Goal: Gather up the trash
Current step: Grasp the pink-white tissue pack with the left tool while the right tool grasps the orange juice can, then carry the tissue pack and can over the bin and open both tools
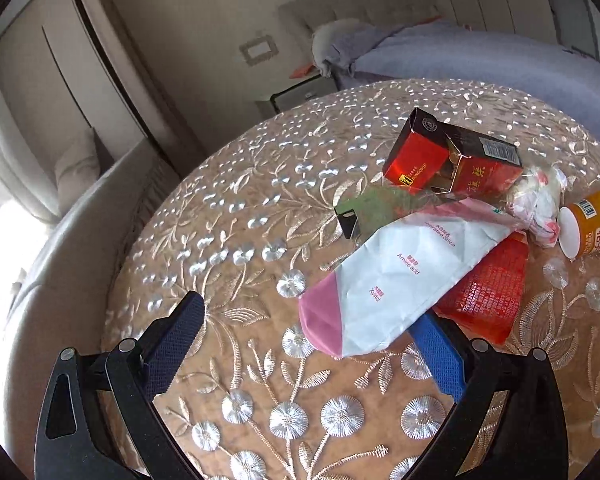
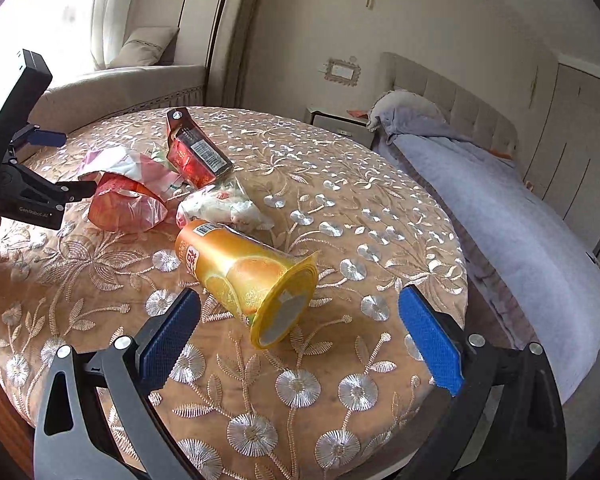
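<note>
A round table (image 2: 380, 184) covered with a tan cloth embroidered in silver flowers is seen in both wrist views, and the trash is gathered in a loose pile on it. In the left wrist view the left gripper (image 1: 312, 336) is held wide, low over the cloth, with nothing between its fingers; its right finger (image 1: 440, 356) is partly hidden under the pink end of a flattened white-and-pink toothpaste tube (image 1: 392, 280) (printed "Amino acid" and "Xylitol"). Beneath the tube a red plastic wrapper (image 1: 488, 292) is lying, and behind it an opened red-and-black cigarette carton (image 1: 452, 156) is resting on its side. A crumpled white-and-pink wrapper (image 1: 540, 200) is placed just beside the carton, touching the base of an orange cup (image 1: 592, 220) at the right edge.

In the right wrist view the right gripper (image 2: 300, 332) is likewise spread wide and empty, and the orange cup (image 2: 244, 272) is seen lying on its side between and just beyond the fingers, its torn foil lid turned toward the camera. The remaining trash is set farther back on the left, where the left gripper (image 2: 60, 164) is also caught. A bed with a grey blanket (image 2: 500, 200) is visible beyond the table.
</note>
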Action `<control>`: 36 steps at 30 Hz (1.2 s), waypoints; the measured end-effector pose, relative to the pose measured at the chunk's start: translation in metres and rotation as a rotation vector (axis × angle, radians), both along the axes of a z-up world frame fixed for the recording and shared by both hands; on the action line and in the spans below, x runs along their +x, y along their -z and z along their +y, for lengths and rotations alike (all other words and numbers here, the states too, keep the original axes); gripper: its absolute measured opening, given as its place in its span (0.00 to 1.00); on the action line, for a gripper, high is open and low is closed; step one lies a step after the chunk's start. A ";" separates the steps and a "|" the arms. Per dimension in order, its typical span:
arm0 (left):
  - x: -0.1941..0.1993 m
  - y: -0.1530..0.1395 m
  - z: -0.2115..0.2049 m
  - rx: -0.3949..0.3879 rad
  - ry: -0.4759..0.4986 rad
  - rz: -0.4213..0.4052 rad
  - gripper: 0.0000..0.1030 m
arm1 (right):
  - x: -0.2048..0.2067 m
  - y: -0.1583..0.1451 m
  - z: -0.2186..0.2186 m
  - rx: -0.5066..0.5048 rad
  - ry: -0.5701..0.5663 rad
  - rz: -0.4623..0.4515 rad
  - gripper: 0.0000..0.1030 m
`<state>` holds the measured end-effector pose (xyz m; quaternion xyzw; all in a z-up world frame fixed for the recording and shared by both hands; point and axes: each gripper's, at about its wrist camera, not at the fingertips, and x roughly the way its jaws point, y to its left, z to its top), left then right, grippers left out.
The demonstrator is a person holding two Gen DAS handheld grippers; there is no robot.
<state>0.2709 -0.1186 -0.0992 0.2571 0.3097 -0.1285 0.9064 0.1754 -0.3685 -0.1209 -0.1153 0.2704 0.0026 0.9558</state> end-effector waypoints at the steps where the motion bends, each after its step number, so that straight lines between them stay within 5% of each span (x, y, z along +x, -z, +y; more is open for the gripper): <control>1: 0.003 0.001 -0.002 0.003 0.016 0.013 0.93 | 0.004 0.001 0.000 0.002 -0.013 0.009 0.96; 6: 0.020 0.014 -0.010 -0.023 0.078 0.115 0.71 | 0.026 0.005 -0.002 0.067 -0.095 0.074 0.96; 10: 0.024 0.020 -0.011 -0.077 0.081 0.168 0.40 | 0.027 0.003 -0.004 0.122 -0.141 0.079 0.96; 11: 0.023 0.018 -0.010 -0.091 0.072 0.165 0.38 | 0.026 0.003 -0.005 0.146 -0.162 0.092 0.93; 12: 0.022 0.018 -0.008 -0.105 0.064 0.167 0.37 | 0.027 0.003 -0.004 0.162 -0.177 0.109 0.77; 13: 0.021 0.018 -0.006 -0.113 0.051 0.168 0.36 | 0.027 0.003 -0.004 0.174 -0.182 0.115 0.73; 18: 0.008 0.010 0.012 -0.201 -0.011 0.179 0.31 | 0.011 0.003 -0.001 0.207 -0.189 0.102 0.61; 36: -0.068 -0.024 0.036 -0.316 -0.063 0.088 0.30 | -0.058 -0.020 -0.018 0.278 -0.125 -0.028 0.59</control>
